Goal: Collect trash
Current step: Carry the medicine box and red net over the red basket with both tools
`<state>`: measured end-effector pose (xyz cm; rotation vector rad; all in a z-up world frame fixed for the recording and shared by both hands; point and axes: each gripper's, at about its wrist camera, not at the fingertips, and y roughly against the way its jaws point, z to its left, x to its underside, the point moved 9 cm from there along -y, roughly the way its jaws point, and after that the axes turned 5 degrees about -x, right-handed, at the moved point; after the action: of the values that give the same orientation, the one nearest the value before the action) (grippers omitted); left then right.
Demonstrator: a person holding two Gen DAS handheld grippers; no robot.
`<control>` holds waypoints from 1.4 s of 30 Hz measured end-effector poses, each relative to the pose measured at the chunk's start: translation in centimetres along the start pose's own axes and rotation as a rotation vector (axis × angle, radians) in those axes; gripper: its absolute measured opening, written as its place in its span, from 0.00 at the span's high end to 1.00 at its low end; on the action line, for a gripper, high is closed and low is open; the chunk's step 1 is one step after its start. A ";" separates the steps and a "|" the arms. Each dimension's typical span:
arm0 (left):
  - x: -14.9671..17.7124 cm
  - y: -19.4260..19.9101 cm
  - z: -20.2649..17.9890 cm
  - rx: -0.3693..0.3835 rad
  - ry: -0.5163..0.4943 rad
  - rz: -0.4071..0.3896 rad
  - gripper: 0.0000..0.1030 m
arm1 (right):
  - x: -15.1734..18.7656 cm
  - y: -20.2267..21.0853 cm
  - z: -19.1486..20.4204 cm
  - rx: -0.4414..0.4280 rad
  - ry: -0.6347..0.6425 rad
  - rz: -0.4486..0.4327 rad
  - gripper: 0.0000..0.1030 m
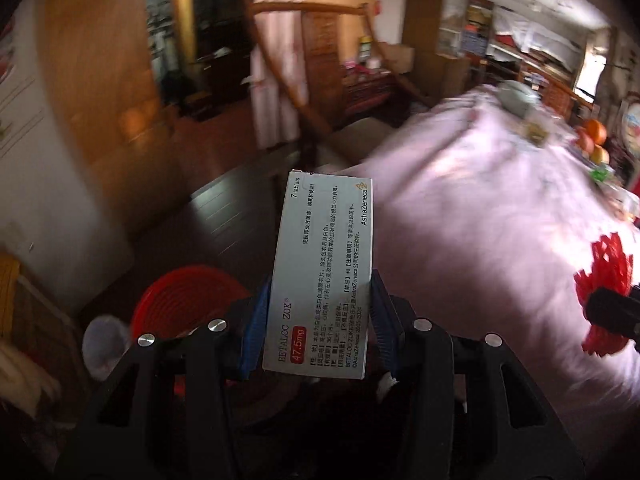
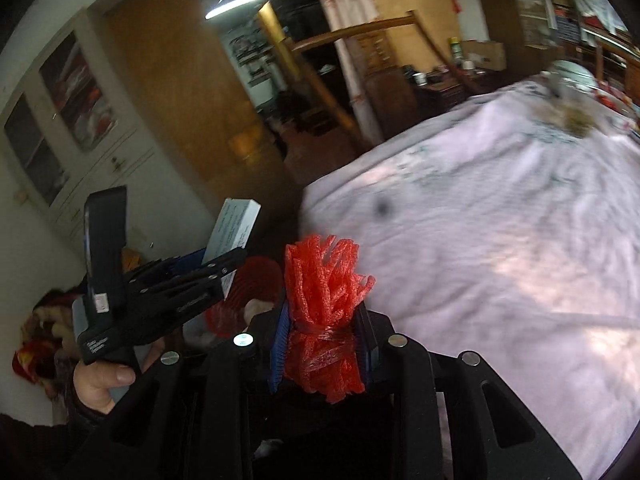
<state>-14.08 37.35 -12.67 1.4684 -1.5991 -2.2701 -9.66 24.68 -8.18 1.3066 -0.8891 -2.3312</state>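
My left gripper is shut on a white medicine box with printed text, which stands up between the blue pads. In the right wrist view that left gripper shows at the left, held by a hand, with the medicine box sticking out of it. My right gripper is shut on a bunch of red foam netting. The red netting also appears at the right edge of the left wrist view. A red plastic basket sits low on the floor beyond the left gripper, seen again as the red basket.
A table under a pale pink cloth fills the right side, with fruit and small clutter at its far end. A wooden chair, a white cabinet and dark floor lie beyond.
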 end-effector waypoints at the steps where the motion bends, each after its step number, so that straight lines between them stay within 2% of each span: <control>1: 0.4 -0.4 1.0 -0.017 0.014 0.010 0.54 | 0.1 -0.9 0.9 -0.012 0.012 0.019 0.72; 6: 2.6 -2.1 6.6 -0.099 0.091 0.064 0.54 | 1.0 -4.8 4.4 -0.057 0.060 0.102 0.72; 15: 5.2 -3.7 12.6 -0.165 0.167 0.130 0.54 | 2.2 -11.6 6.9 -0.086 0.092 0.229 0.72; 29: 8.4 -8.5 17.4 -0.228 0.262 0.252 0.54 | 2.8 -22.4 10.5 -0.209 0.103 0.350 0.72; 34: 9.3 -9.7 18.2 -0.234 0.283 0.291 0.54 | 2.7 -26.6 10.2 -0.219 0.076 0.407 0.72; 42: 9.5 -11.4 19.2 -0.236 0.310 0.319 0.54 | 3.8 -30.4 9.5 -0.239 0.019 0.480 0.71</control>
<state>-27.00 52.45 -26.64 1.3174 -1.3156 -1.8753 -19.11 48.97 -26.94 0.8980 -0.7845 -1.9708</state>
